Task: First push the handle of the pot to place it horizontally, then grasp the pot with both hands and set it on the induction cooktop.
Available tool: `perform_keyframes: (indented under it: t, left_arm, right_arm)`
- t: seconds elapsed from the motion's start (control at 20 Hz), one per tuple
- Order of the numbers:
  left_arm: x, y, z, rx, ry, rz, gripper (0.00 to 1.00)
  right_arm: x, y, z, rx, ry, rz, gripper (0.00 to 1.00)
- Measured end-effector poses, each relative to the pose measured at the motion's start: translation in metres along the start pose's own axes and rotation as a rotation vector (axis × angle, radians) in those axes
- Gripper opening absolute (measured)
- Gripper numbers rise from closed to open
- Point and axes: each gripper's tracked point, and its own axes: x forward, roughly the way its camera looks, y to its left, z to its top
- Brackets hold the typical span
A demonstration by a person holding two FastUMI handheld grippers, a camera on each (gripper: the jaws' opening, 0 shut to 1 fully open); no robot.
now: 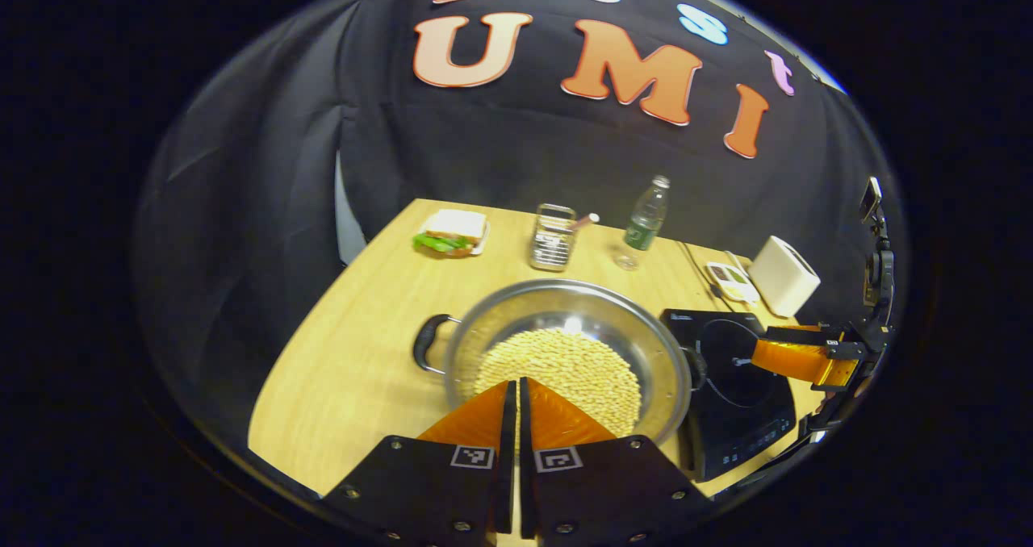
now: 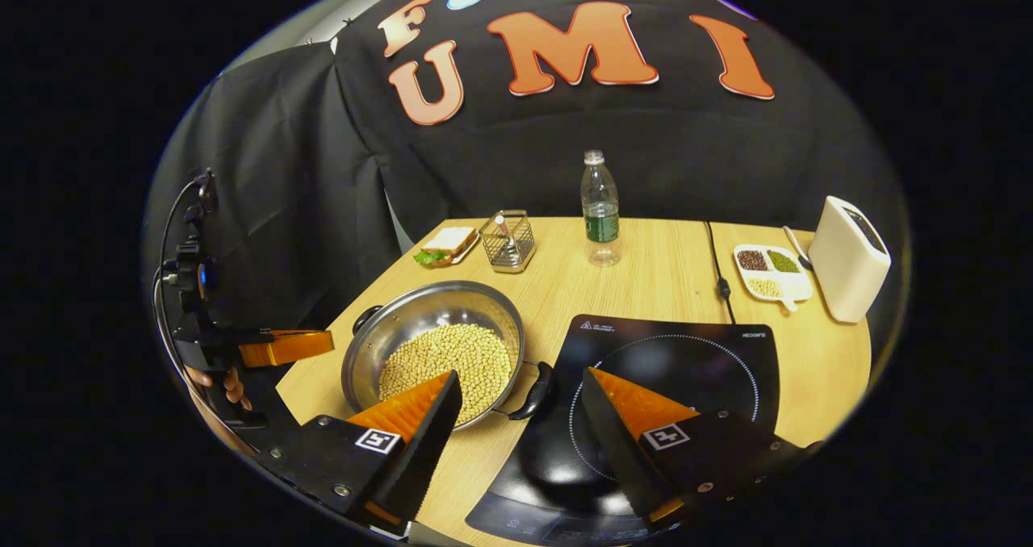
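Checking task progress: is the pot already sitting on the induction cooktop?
No, in the right gripper view the pot rests on the wooden table beside the induction cooktop, with only its near handle by the cooktop's edge.

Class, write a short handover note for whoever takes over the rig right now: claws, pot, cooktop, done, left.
Left claw: shut, empty, at the pot's near rim.
Right claw: open, empty, fingers either side of the pot's right handle.
Pot, holding beans, sits on the table beside the induction cooktop; handles lie left and right.
Done: handle looks horizontal.
Left: grasp both handles, lift, set on cooktop.
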Motion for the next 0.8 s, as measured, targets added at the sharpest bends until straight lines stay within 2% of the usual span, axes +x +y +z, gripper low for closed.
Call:
perform_keyframes:
  t: [0.1, 0.15, 0.25, 0.3, 0.4, 0.45, 0.5, 0.55, 0.8]
  left_arm:
    - [-0.001, 0.027, 0.008, 0.006, -0.012, 0.053, 0.2]
    - [-0.003, 0.033, 0.01, 0.003, -0.009, 0.051, 0.22]
    - [0.002, 0.039, 0.015, 0.004, -0.007, 0.046, 0.38]
    - [0.005, 0.045, 0.016, 0.011, -0.003, 0.058, 0.54]
    - [0.017, 0.054, 0.023, 0.01, -0.02, 0.077, 0.69]
    - [0.02, 0.055, 0.025, 0.009, -0.02, 0.082, 0.69]
    - [0.024, 0.057, 0.027, 0.015, -0.014, 0.09, 0.82]
    - [0.025, 0.062, 0.027, 0.019, -0.007, 0.108, 0.89]
    - [0.064, 0.064, 0.02, 0.058, 0.057, 0.104, 0.9]
  right_arm:
    - [0.014, 0.005, -0.011, 0.002, 0.052, -0.008, 0.91]
    - [0.02, 0.005, -0.015, 0.005, 0.075, -0.016, 0.9]
    - [0.031, 0.003, -0.017, 0.025, 0.105, -0.036, 0.9]
    - [0.036, 0.001, -0.019, 0.041, 0.121, -0.047, 0.89]
    - [0.046, 0.0, -0.025, 0.065, 0.146, -0.061, 0.86]
    - [0.049, -0.002, -0.028, 0.069, 0.161, -0.072, 0.84]
    - [0.053, -0.003, -0.03, 0.073, 0.175, -0.086, 0.84]
    - [0.057, -0.004, -0.033, 0.082, 0.185, -0.092, 0.84]
    - [0.068, -0.001, -0.044, 0.095, 0.234, -0.118, 0.84]
